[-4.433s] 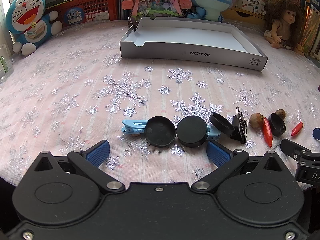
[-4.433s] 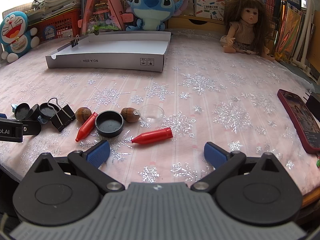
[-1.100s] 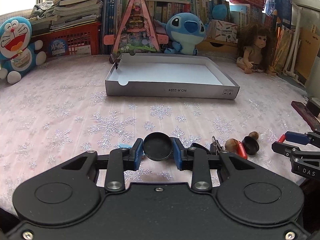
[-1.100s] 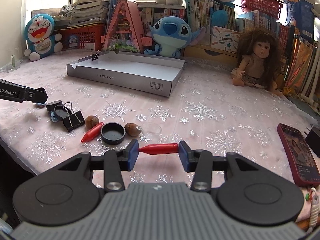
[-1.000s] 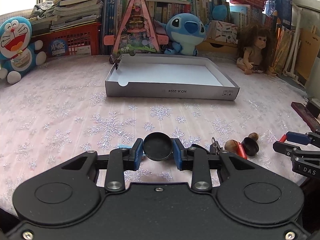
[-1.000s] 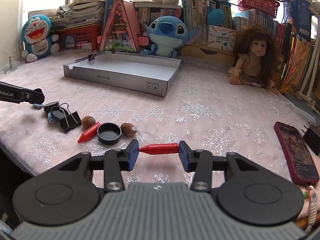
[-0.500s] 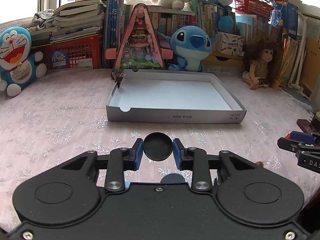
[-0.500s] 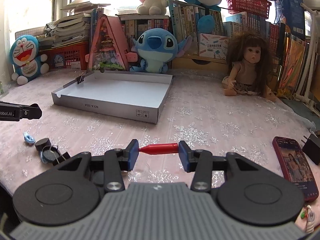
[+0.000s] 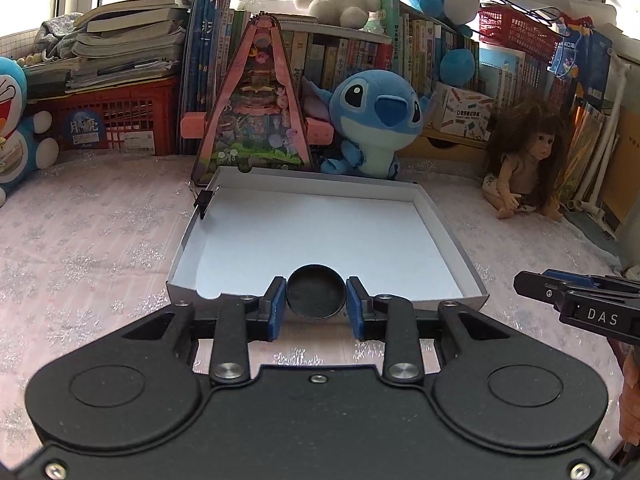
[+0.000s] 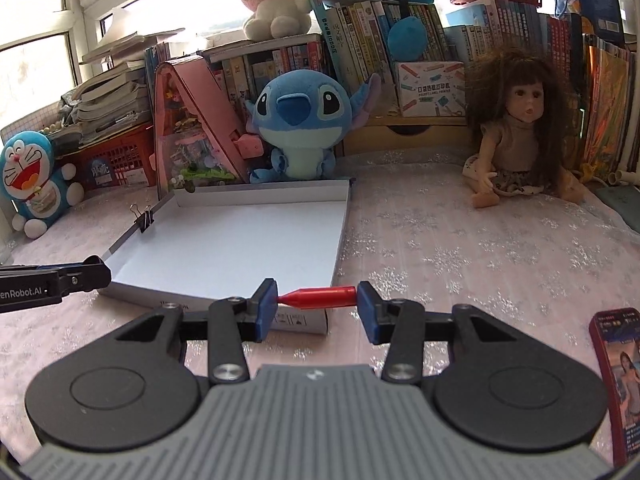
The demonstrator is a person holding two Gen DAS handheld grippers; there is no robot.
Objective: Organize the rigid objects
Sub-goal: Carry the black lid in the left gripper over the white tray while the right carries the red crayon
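Left wrist: left tool [image 9: 316, 307] pinching black cap [image 9: 316, 297] | right tool [image 10: 317, 311] pinching red cone [image 10: 318, 297]

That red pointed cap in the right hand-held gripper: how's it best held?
End to end, as now: the red cap lies crosswise, tip on one pad and flat base on the other. Gripping its round sides from above might hold steadier, since the tip gives little contact.

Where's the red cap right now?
In the right wrist view, the red cap is clamped lengthwise in the right hand-held gripper, at the near right corner of the white box.
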